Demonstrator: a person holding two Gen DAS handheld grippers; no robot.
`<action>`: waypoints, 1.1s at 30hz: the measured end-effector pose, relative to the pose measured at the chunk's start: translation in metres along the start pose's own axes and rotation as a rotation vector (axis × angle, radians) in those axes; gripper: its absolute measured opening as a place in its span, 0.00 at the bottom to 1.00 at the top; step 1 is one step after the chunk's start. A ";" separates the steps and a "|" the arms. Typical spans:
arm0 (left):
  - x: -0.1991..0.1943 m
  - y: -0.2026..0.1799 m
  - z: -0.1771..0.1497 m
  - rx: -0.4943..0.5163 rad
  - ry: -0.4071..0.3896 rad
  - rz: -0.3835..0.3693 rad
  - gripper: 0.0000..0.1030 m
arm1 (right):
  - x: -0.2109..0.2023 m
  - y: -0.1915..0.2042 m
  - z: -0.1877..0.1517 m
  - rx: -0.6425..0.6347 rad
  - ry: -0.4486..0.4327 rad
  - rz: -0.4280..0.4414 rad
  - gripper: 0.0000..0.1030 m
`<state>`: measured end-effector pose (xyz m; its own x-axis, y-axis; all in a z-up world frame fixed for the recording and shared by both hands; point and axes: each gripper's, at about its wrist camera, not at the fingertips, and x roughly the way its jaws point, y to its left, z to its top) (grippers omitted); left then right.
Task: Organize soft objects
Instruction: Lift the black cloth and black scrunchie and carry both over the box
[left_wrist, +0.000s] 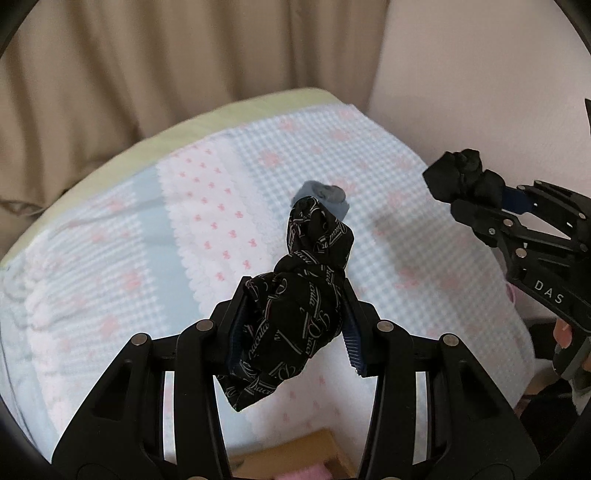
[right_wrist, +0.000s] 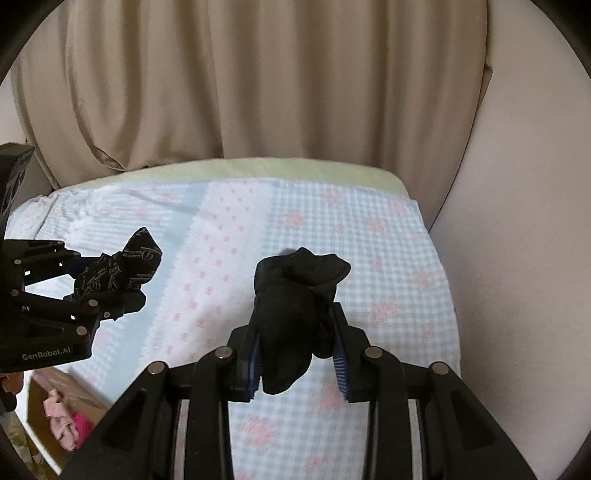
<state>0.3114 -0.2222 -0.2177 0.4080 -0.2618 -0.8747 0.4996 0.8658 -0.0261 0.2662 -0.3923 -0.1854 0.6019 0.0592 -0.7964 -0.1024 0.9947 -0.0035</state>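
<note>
Grippers in both hands hang above a bed, each carrying one rolled soft item. The left gripper (left_wrist: 295, 325) has its jaws clenched on a black printed cloth bundle (left_wrist: 306, 280), white script lettering on it, which sticks out past the fingertips toward 12 o'clock; a loose tail hangs below the pads toward 7 o'clock. A small pale blue bundle (left_wrist: 325, 199) shows just past the tip of the printed one; whether it is part of that bundle or lies on the bed cannot be told. The right gripper (right_wrist: 299, 350) has its jaws clenched on a plain black sock bundle (right_wrist: 295, 295), with a flap drooping at 6 o'clock. Below lies a blue-and-white gingham blanket with pink motifs (right_wrist: 388, 258) over a pale green mattress edge (right_wrist: 258, 170); beige curtains (right_wrist: 258, 74) stand behind. A cardboard box (right_wrist: 48, 398) with pink garments (right_wrist: 74, 428) sits at 8 o'clock in the right wrist view, beside the bed.

Risks, as judged: either roll may unravel in mid-air, since the hanging tails pull on loosely wound fabric. A narrow grip on soft cloth may let a bundle slide out if swung quickly. The two grippers are close together, so a crossing path toward the box could knock one bundle against the other tool.
</note>
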 end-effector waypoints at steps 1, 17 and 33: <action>-0.013 0.001 -0.004 -0.011 -0.009 0.006 0.40 | -0.013 0.005 0.001 -0.003 -0.005 0.001 0.29; -0.170 0.067 -0.130 -0.235 -0.040 0.095 0.40 | -0.125 0.134 -0.043 -0.041 0.004 0.118 0.29; -0.184 0.147 -0.305 -0.357 0.097 0.083 0.40 | -0.096 0.271 -0.143 0.047 0.230 0.169 0.29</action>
<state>0.0764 0.0837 -0.2080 0.3534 -0.1580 -0.9220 0.1636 0.9809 -0.1054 0.0674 -0.1400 -0.1960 0.3834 0.2091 -0.8996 -0.1456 0.9755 0.1646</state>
